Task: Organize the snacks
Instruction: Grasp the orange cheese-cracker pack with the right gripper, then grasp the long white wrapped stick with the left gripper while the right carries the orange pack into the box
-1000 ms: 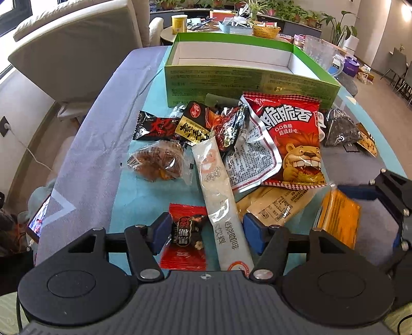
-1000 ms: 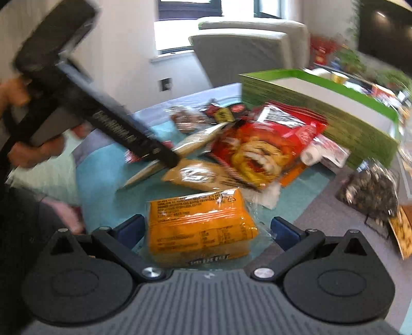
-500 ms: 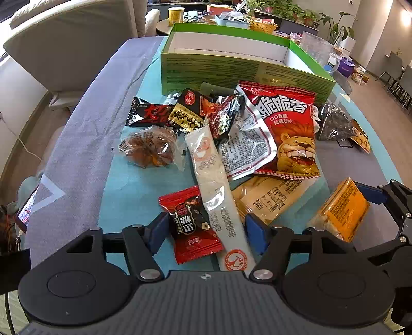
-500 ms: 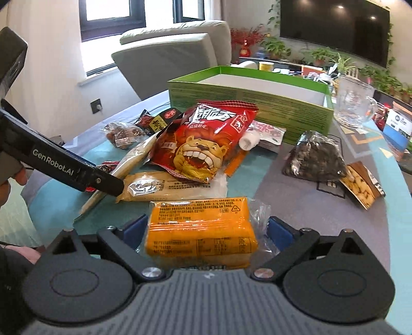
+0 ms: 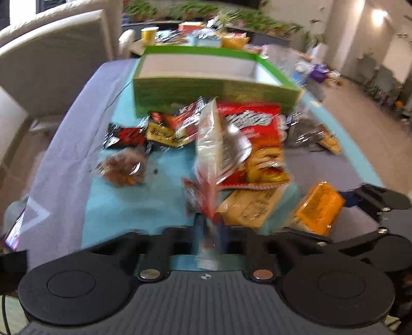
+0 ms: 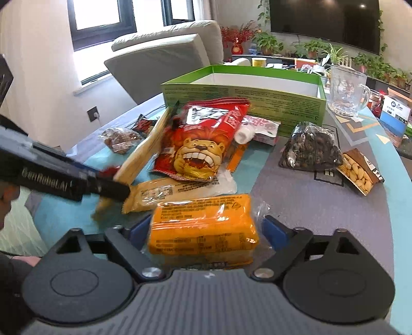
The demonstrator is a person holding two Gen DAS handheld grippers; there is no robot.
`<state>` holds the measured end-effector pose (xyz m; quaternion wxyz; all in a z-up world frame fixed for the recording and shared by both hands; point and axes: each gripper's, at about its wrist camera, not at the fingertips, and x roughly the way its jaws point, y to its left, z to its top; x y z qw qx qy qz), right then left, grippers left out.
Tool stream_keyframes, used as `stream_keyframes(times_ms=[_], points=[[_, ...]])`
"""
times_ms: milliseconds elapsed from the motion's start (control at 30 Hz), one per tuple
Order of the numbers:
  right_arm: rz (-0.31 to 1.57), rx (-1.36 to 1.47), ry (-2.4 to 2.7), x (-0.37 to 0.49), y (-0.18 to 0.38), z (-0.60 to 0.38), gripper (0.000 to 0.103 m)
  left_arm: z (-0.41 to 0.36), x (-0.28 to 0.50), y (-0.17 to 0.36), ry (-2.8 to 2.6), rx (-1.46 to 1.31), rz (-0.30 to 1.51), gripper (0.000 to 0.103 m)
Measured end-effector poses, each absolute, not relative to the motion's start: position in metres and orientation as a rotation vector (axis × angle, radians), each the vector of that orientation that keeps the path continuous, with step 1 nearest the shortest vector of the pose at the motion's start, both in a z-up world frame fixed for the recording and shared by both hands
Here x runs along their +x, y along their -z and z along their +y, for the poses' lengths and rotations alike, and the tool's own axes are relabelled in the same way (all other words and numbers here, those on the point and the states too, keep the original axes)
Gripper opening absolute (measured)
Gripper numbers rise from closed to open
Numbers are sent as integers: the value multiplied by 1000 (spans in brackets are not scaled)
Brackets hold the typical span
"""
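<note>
Bright daylit room, windows (image 6: 103, 23) blown out white, left wrist view heavily motion-blurred throughout, right wrist view mostly sharp, glare on foil snack packets (image 5: 226, 147), fisheye bending toward dark corners

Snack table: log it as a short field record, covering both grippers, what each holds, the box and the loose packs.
left gripper: jaws closing, pinching the long pale packet and a small red packet, lifted
right gripper: clamped on the orange packet
green box: open, no snacks seen inside
loose packs: red lion bag, tan packet, dark seed bag, nut pack
surface: table
</note>
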<state>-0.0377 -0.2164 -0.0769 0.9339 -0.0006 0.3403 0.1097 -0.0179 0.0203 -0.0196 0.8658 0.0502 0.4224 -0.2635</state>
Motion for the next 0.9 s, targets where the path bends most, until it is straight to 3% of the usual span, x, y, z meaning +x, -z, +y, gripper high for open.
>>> stream_keyframes(times_ms=[900], points=[[491,89,-108,-23,26,-250,65,12,-7,-66,559,109,508,4]])
